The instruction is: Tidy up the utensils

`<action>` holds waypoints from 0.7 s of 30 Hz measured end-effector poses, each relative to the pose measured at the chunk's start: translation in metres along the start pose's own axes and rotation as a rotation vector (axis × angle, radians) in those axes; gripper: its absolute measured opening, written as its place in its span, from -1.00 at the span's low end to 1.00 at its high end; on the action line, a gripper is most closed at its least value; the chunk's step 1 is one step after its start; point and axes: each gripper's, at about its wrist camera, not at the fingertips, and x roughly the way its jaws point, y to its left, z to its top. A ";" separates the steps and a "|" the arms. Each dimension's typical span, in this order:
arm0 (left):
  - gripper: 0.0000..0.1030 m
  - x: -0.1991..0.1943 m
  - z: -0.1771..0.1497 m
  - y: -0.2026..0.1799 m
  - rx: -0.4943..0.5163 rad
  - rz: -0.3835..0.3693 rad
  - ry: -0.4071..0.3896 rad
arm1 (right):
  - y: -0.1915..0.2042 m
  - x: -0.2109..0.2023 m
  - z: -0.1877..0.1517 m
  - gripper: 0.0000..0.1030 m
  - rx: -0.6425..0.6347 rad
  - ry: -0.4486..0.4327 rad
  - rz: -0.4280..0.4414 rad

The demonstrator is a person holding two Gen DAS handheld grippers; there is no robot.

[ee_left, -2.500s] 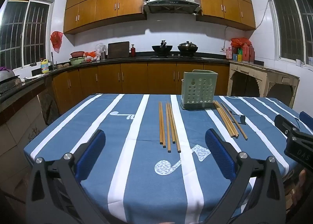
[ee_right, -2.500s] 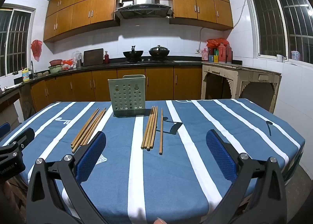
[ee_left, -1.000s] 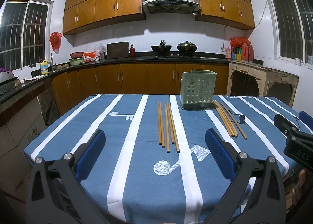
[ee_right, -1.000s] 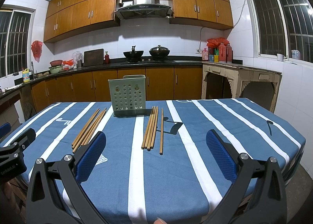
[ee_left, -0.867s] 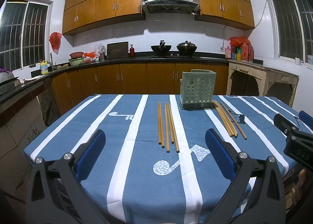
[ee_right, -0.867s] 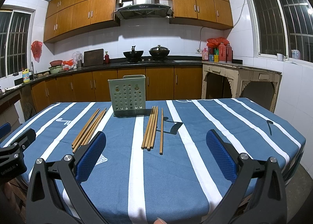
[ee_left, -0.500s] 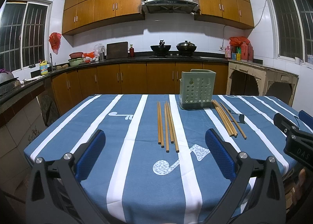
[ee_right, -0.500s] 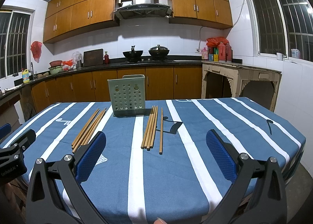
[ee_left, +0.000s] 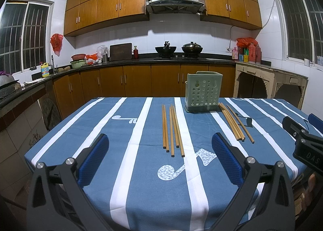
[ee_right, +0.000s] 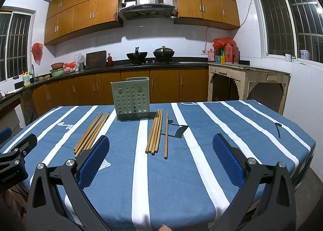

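Both hand-held grippers hovered over the near edge of the table covered in a blue cloth with white stripes, jaws spread wide, nothing between the blue-padded fingers. Left gripper sat left of centre; right gripper further right, each one's tip visible at the edge of the other's view.

Pale green perforated plastic utensil holder stood upright toward the far side of the table, nothing visibly sticking out of it.

Two groups of brown wooden chopsticks lay flat on the cloth, either side of the holder, far ends just beside its base:
- left chopstick group: several sticks roughly parallel, running toward the left gripper.
- right chopstick group: a tight bundle plus one single stick just to its right, slightly apart.

Both groups lay well apart from either gripper. Kitchen counter with two dark woks behind.
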 end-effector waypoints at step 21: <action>0.92 0.001 0.000 0.000 0.001 0.010 0.004 | 0.000 0.001 -0.001 0.97 0.001 0.006 0.004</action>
